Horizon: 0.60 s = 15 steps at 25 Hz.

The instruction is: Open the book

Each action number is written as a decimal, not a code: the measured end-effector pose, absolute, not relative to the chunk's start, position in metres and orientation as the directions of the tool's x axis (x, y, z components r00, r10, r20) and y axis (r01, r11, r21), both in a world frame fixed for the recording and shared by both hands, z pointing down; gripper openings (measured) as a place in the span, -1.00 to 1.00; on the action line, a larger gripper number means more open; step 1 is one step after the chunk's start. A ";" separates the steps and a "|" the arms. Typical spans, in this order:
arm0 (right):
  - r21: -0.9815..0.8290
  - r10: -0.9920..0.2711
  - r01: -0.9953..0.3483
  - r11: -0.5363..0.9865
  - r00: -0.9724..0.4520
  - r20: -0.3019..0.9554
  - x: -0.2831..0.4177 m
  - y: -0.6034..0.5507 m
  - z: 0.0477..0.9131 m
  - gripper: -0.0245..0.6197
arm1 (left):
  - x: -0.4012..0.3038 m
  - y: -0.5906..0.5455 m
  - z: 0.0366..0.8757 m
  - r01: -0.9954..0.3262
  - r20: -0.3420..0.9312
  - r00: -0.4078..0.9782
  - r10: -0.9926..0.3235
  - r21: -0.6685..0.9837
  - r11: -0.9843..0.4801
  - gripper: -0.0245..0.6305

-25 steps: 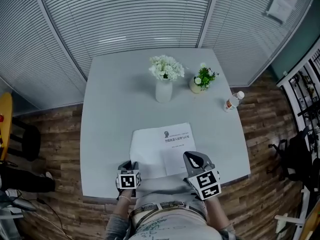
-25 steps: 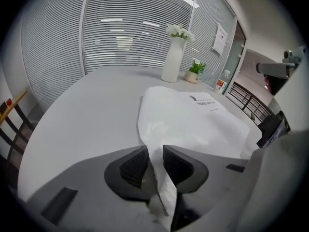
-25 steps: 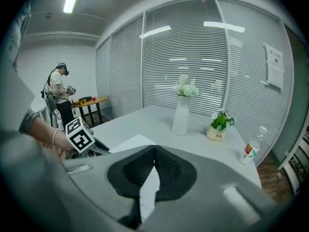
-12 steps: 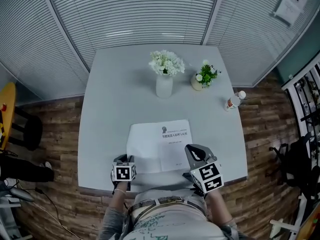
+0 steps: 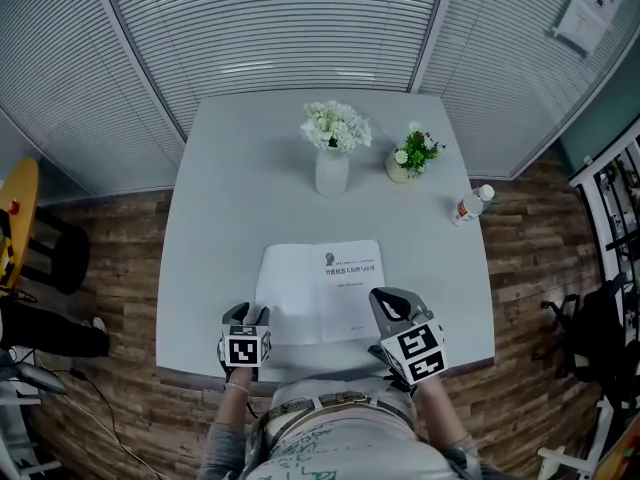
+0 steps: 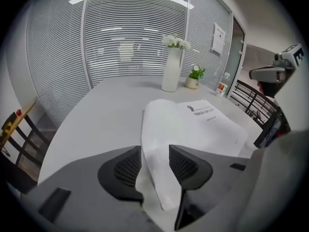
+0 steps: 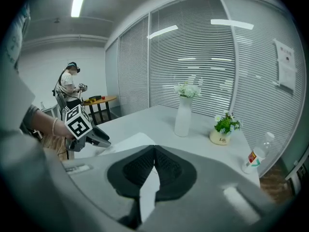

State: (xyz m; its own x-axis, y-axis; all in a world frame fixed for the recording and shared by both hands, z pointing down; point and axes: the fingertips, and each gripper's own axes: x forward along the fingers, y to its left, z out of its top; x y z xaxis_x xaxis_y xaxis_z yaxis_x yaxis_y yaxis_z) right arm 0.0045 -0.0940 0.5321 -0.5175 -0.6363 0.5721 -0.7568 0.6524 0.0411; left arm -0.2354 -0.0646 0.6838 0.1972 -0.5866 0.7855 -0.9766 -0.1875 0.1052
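Two grippers at the near edge of a partly opened book.
Left gripper (image 5: 247, 315): its jaws have just been opening and stand apart, with the lifted leaf (image 6: 159, 129) of the book (image 5: 345, 288) curving loosely between the pads, unclamped. Right gripper (image 5: 388, 306): jaws closed on the book's near right edge, a white sliver of paper pinched between the pads. The printed page lies flat on the table (image 5: 225, 208), just ahead of the right gripper and to the right of the left one. Well beyond both grippers stand a vase of white flowers (image 5: 331, 173), a small potted plant (image 5: 410, 158) and a bottle (image 5: 468, 204).
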 end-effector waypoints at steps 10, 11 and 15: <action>0.036 -0.619 -0.744 0.667 -0.527 0.583 0.011 -0.090 0.536 -0.92 | -0.187 -0.063 0.651 -0.955 0.729 0.293 -0.619 0.196 -0.221 -0.39; 0.036 -0.620 -0.745 0.666 -0.525 0.583 0.012 -0.091 0.536 -0.92 | -0.181 -0.063 0.649 -0.950 0.724 0.309 -0.617 0.209 -0.231 -0.39; 0.030 -0.618 -0.750 0.661 -0.522 0.588 0.017 -0.092 0.539 -0.92 | -0.158 -0.062 0.642 -0.930 0.713 0.363 -0.600 0.236 -0.282 -0.45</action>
State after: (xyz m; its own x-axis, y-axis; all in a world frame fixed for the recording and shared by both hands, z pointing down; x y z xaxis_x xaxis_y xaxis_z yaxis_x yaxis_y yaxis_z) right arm 0.0171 -0.0916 0.5391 -0.5219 -0.6180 0.5880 -0.7495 0.6613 0.0298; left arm -0.1576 -0.0623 0.6416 0.3626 -0.6001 0.7130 -0.9301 -0.2816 0.2360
